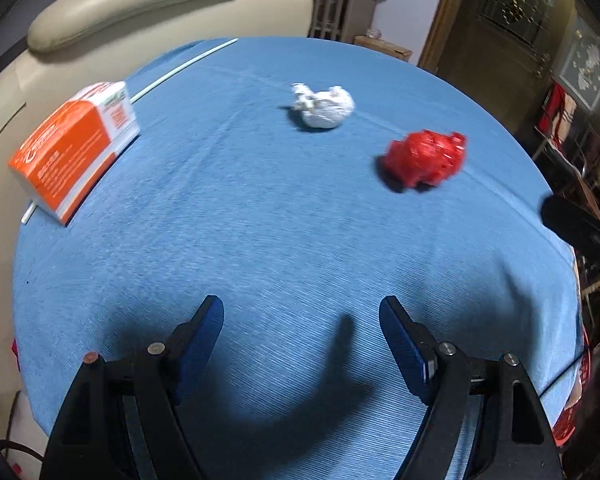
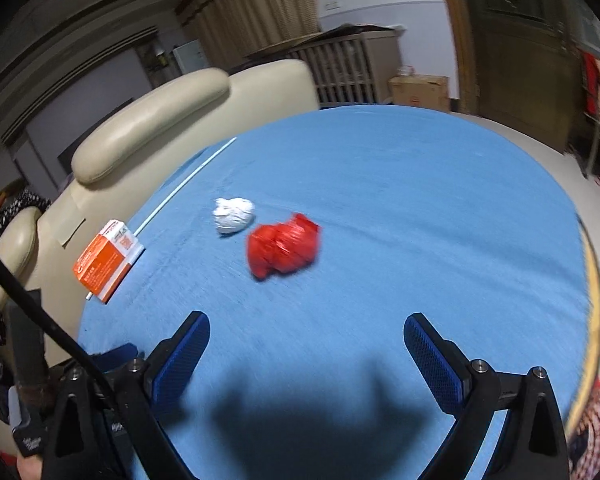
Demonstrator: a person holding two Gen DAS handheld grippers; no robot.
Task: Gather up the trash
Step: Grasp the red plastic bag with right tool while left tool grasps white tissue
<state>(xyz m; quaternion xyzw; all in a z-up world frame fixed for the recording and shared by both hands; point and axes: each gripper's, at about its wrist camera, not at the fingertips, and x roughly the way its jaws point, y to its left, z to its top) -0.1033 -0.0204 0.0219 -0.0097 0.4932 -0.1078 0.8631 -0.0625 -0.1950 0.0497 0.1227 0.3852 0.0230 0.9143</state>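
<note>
Approach step: left gripper [image 1: 302, 314] and right gripper [image 2: 306, 330], jaws apart and empty, above the blue-clothed table's [image 2: 440, 200] near edge; crumpled white paper ball [image 2: 234, 214] and crumpled red plastic wad [image 2: 283, 245] lie mid-table, orange-and-white cardboard box [image 1: 74, 152] at its left edge; next, straddle a wad.

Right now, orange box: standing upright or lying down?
Lying down. The orange box rests on a long side on the blue tablecloth, its broad orange face tilted up, beside a thin white rod.

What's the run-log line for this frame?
left gripper: open, empty | right gripper: open, empty | red wad, white wad: on cloth, untouched
</note>
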